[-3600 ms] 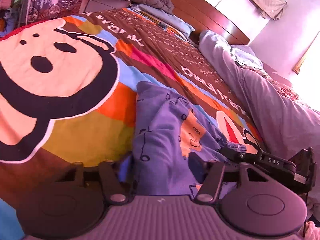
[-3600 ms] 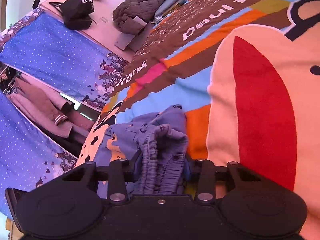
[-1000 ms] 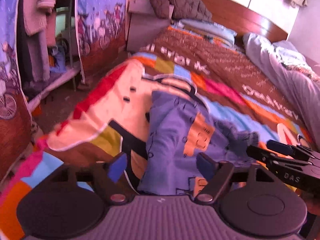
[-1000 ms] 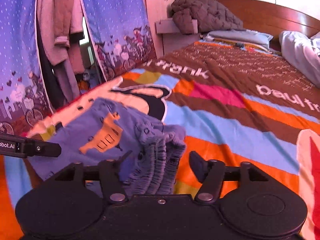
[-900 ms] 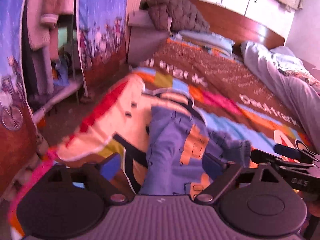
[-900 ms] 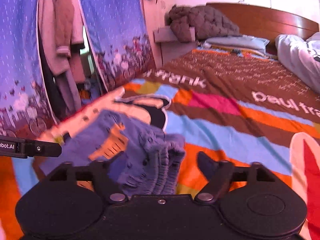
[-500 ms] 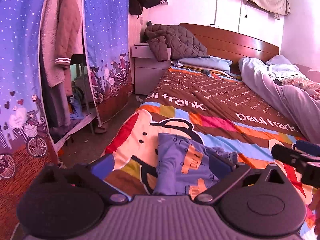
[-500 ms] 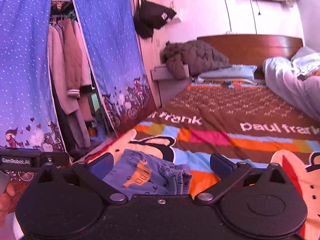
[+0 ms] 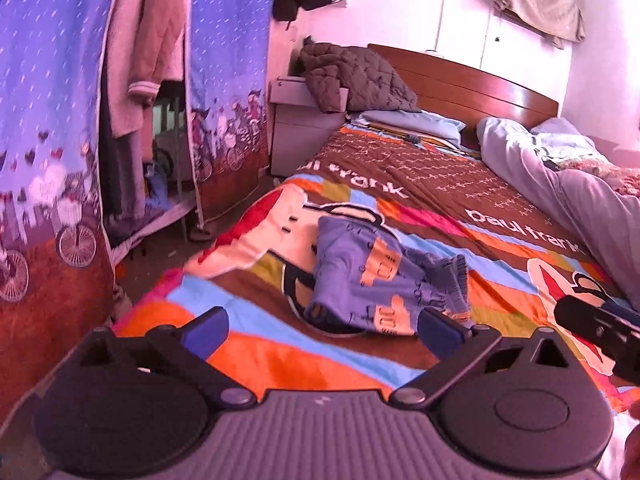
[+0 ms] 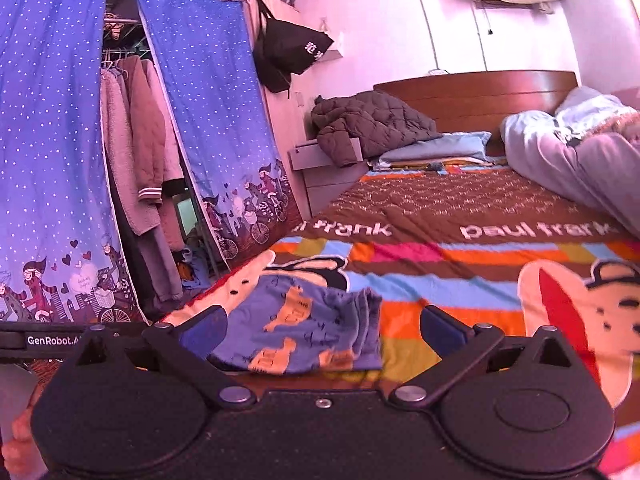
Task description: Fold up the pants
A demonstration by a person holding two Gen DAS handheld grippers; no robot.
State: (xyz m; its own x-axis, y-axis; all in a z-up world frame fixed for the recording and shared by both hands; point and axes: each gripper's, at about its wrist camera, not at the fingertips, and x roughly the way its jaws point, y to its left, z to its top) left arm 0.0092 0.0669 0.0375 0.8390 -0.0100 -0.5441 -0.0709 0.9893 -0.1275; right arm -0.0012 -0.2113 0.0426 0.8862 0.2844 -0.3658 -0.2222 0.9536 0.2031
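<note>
Small blue pants [image 9: 376,276] with orange prints lie folded in a compact bundle on the colourful bedspread [image 9: 440,200] near the bed's foot corner; they also show in the right wrist view [image 10: 296,328]. My left gripper [image 9: 322,330] is open and empty, pulled back above the bed's foot end. My right gripper [image 10: 322,332] is open and empty, held back from the pants. Part of the right gripper's body [image 9: 600,328] shows at the right edge of the left wrist view.
A grey rumpled duvet [image 9: 568,192] lies along the bed's right side. A wooden headboard [image 9: 472,80], pillow and brown quilted jacket [image 9: 352,76] on a nightstand are at the far end. A blue fabric wardrobe [image 10: 52,160] with hanging clothes stands left of the bed.
Both grippers let go of the pants, opened wide and drew back and up from the bed. The pants stay lying folded on the bedspread.
</note>
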